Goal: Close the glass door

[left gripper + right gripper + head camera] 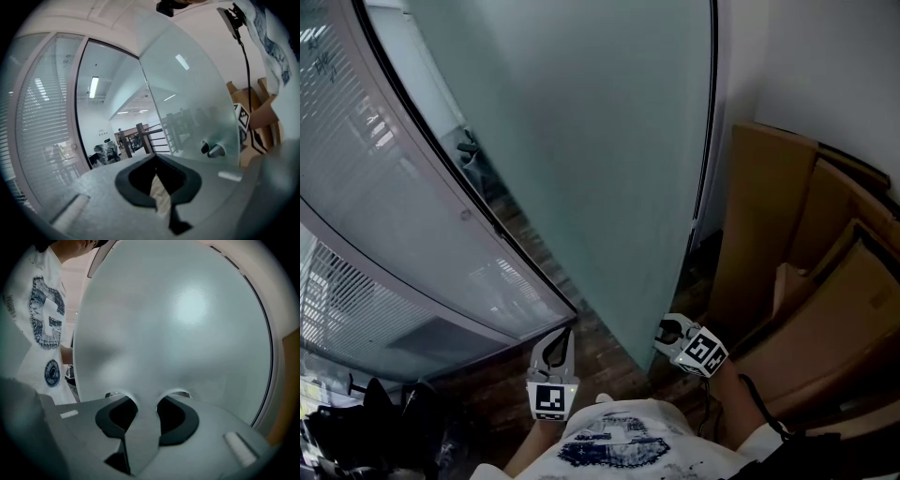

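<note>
The frosted glass door [609,169] stands swung open, its free edge coming down toward me. In the head view my right gripper [673,330] is at that edge. In the right gripper view the right gripper [141,404] has its jaws closed on a pale door handle [139,432], with the door [187,324] filling the picture. My left gripper [562,334] hangs left of the door over the floor, apart from it. The left gripper [156,158] looks shut, with nothing held. Two handle mounts [213,149] show on the door [197,108].
Flattened cardboard boxes [806,244] lean against the wall right of the door. A glass wall with blinds [384,206] and its dark frame [441,150] run along the left. Dark wooden floor [609,361] lies below. My white printed shirt [628,441] fills the bottom.
</note>
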Motion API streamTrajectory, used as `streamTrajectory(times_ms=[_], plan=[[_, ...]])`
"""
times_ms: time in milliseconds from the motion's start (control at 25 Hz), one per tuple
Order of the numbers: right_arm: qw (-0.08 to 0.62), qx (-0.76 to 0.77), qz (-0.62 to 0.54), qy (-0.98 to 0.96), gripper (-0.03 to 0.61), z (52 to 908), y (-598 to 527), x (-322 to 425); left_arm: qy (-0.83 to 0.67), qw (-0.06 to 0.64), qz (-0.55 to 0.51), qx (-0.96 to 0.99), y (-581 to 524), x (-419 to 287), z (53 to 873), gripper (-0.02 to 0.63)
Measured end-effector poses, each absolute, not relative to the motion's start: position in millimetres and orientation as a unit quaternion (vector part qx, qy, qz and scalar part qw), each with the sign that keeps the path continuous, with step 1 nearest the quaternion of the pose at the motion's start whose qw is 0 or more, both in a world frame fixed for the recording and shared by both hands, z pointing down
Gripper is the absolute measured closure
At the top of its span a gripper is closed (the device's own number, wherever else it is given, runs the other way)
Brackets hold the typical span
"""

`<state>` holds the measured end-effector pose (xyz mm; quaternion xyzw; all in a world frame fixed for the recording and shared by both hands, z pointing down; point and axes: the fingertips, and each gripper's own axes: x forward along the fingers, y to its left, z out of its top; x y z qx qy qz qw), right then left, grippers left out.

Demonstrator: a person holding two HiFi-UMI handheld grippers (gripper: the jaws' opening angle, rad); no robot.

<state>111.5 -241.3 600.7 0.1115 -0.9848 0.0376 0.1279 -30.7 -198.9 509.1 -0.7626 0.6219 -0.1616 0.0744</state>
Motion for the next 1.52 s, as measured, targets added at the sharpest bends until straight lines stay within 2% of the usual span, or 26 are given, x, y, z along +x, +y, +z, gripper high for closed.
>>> streamTrajectory(times_ms=[1520], plan=[[0.134,0.232,0.052,-0.962,0.453,612,-308,-35,0.683,0.034,-0.133,-0.718,-165,-199,531,0.614]])
